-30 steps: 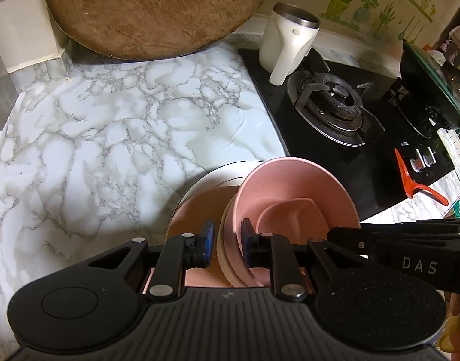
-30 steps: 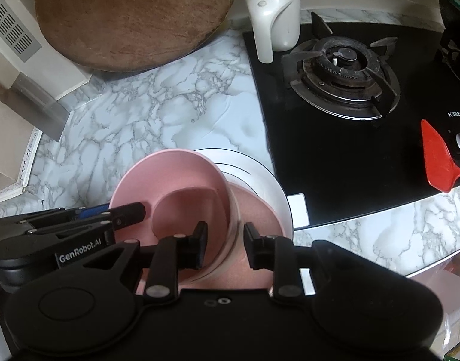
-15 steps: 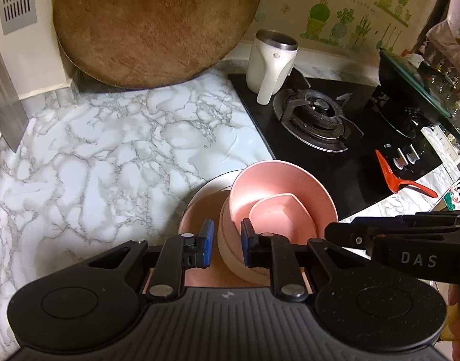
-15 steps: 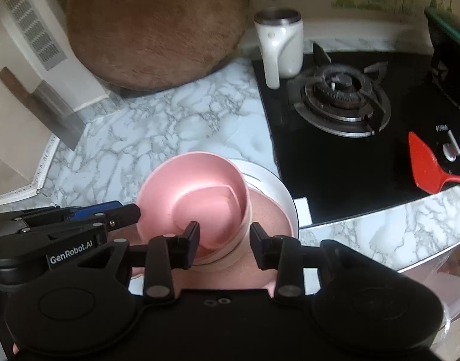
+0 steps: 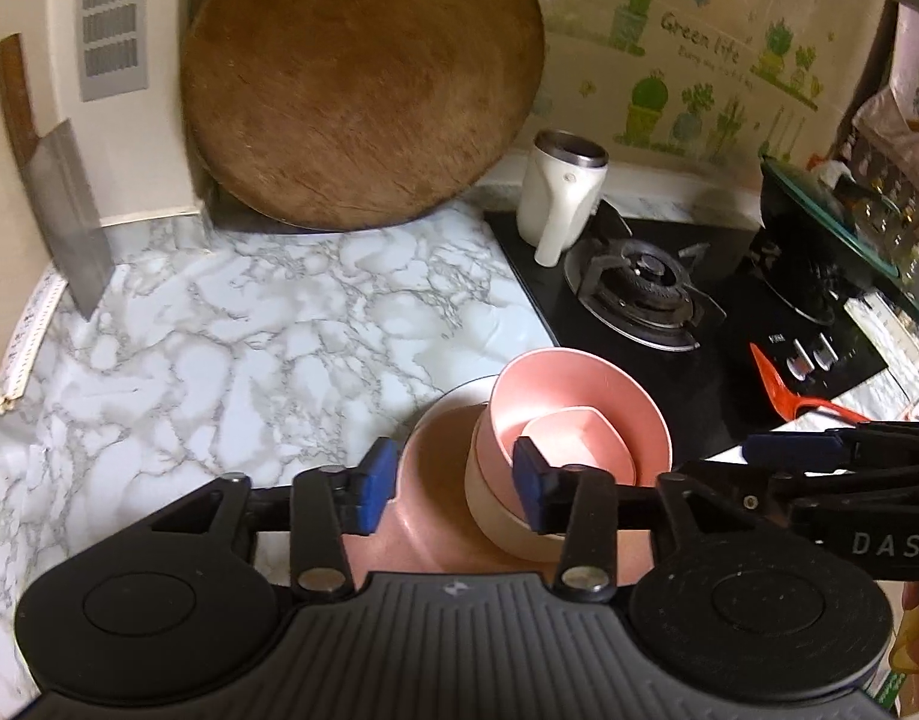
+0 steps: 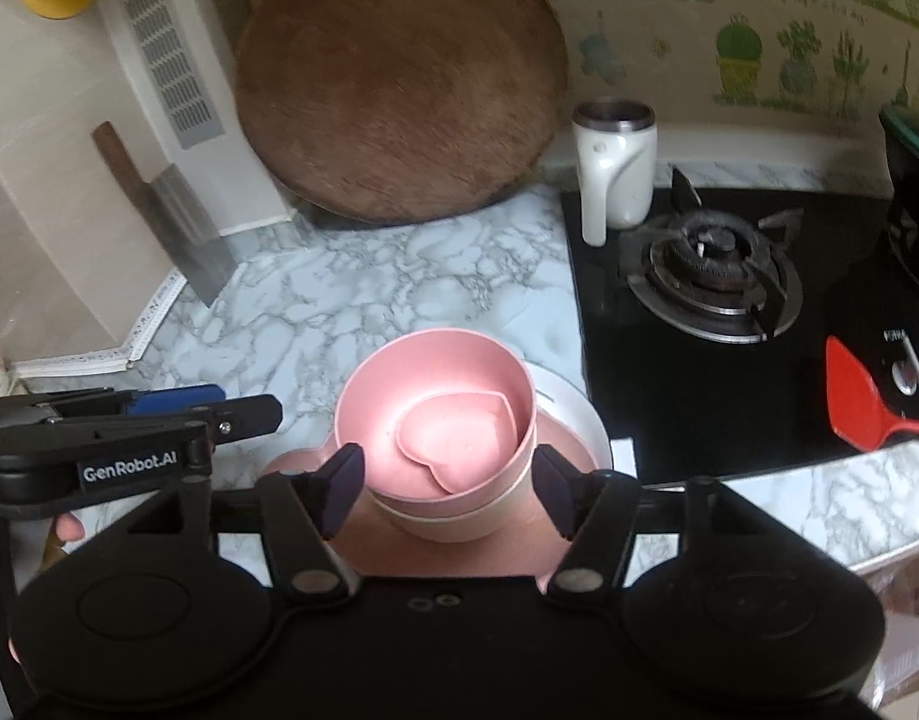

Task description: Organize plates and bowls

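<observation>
Two tools hang over one stack, both with jaws opening and gripping nothing: the left tool (image 5: 453, 483) has the stack's left edge between its blue pads, the right tool (image 6: 447, 489) straddles the bowls without touching them. Just ahead of them a small heart-shaped dish (image 6: 459, 438) lies in a pink bowl (image 6: 387, 396), nested in a beige bowl (image 6: 453, 522), on a pink plate (image 6: 369, 546) over a white plate (image 6: 585, 426) on the marble table (image 5: 249, 330). Farther off to the right is the black stove (image 6: 699, 396).

Right tongs (image 6: 447, 489) opening, their fingers either side of a pink bowl (image 6: 435, 414) without touching it. A heart-shaped dish (image 6: 459, 441) sits inside. The bowl rests on stacked plates (image 6: 579, 432) on a marble bench (image 6: 339, 288).
</observation>
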Demonstrator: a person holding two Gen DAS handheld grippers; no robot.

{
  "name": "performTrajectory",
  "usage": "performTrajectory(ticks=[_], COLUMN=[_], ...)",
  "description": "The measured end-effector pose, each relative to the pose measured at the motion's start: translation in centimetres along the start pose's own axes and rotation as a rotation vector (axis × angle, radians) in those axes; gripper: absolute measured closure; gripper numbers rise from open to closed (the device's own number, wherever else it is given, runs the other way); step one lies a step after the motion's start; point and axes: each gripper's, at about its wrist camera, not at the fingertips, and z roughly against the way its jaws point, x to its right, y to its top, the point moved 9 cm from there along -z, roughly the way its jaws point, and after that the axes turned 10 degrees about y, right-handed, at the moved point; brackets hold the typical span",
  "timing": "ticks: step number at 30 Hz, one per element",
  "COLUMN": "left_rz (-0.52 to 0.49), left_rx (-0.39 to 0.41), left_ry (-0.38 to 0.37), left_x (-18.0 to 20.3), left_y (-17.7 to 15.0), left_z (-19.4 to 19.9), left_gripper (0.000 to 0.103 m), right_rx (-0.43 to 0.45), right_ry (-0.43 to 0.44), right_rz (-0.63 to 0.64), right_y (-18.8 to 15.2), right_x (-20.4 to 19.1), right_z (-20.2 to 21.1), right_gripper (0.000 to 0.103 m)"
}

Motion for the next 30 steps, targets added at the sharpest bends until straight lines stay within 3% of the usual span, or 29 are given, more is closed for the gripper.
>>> performTrajectory(ticks=[2,4,6,8,10,21,25,30], left_rz=[0.018,0.027,0.031,0.044,0.051,0.080,0.083,0.117], left_rx=[0.013,0.028,0.041,0.067,0.096,0.161,0.188,0.200], left_ry=[-0.002,0.006,0.019,0.039,0.058,0.127,0.137,0.149], left_x=[-0.1,-0.2,-0.2,-0.5,-0.7,-0.6,-0.5,-0.7], left_y=[-0.2,-0.6,-0.9,-1.2,-1.5,-3.7,-4.9,-6.6], left_z=[0.7,1.4,2.2,3.1,4.0,7.4,8.6,9.8], left_gripper=[0.049,0.047,0.044,0.032,0.032,0.022,0.003,0.001], right_rx=[0.013,0.030,0.049,0.069,0.099,0.179,0.201,0.234], right_ry=[0.022,0.042,0.059,0.085,0.113,0.168,0.162,0.177], right_rz=[0.015,0.048,0.080,0.100,0.117,0.218,0.215,0.209], right_y=[0.0,-0.1,-0.1,-0.3,-0.5,-2.0,-2.6,-3.4], right_x=[-0.1,-0.4,-0.7,-1.1,-1.5,-2.8,-2.6,-2.8], right_z=[0.5,1.0,1.6,2.2,2.9,5.2,6.1,7.4], right_gripper=[0.035,0.023,0.019,0.014,0.005,0.000,0.000,0.000])
